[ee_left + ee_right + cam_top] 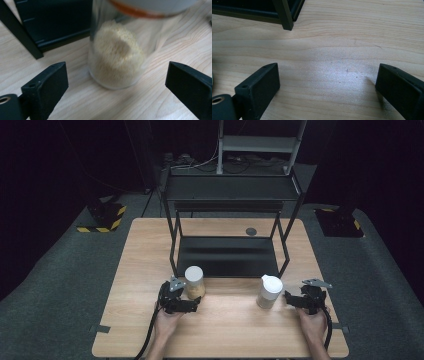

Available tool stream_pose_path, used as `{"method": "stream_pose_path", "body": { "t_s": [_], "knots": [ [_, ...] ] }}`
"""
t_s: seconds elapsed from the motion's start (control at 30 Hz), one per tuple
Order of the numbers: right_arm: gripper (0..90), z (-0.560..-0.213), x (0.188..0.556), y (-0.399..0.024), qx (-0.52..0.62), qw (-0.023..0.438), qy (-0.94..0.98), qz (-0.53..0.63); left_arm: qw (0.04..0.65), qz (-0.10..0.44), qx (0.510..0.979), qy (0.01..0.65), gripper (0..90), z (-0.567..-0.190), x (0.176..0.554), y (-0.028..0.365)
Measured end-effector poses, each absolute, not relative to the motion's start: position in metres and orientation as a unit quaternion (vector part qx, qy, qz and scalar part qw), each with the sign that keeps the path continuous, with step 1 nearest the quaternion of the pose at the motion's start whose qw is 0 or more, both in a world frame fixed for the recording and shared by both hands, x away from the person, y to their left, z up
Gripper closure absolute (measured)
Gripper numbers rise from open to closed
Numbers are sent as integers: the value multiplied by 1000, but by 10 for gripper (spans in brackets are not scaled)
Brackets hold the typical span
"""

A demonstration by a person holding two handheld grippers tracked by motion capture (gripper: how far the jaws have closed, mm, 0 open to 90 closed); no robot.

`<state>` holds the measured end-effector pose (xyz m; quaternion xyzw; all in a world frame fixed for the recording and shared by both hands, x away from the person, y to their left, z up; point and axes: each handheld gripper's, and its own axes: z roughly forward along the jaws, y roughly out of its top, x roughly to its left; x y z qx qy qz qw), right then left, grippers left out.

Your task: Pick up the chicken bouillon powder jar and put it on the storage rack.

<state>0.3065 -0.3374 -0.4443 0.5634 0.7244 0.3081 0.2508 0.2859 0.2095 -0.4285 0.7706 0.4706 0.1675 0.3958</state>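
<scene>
A: The jar [117, 53] stands upright near the middle of the surface [235, 330], just in front of the rack [227, 255]; the left tongs [192, 305] are spread beside it, not touching.

B: Clear, smooth, slippery walls; part full of pale powder, so probably light; likely breakable. Take it low on the body, under the lid [194, 272].

A: The right tongs [290, 298] are spread too, beside the white bottle [269, 291].
</scene>
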Motion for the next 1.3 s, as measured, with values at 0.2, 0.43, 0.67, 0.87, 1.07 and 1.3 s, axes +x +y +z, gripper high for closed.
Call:
{"method": "stream_pose_path", "body": {
  "t_s": [0.2, 0.43, 0.67, 0.87, 1.07, 1.3],
  "knots": [
    [44, -444, 306, -337, 563, 251, 724, 308, 402, 165, 770, 467, 86, -425, 293, 204],
    [44, -444, 306, -337, 563, 251, 724, 308, 401, 172, 771, 465, 125, -421, 300, 196],
    [44, -444, 306, -337, 563, 251, 724, 308, 404, 191, 761, 470, 164, -421, 301, 187],
    [44, -444, 306, -337, 563, 251, 724, 308, 406, 200, 756, 474, 200, -422, 302, 182],
    [44, -444, 306, -337, 563, 251, 724, 308, 399, 207, 758, 473, 233, -423, 304, 176],
    [44, -444, 306, -337, 563, 251, 724, 308, 396, 214, 756, 475, 292, -424, 304, 172]
  ]
}}
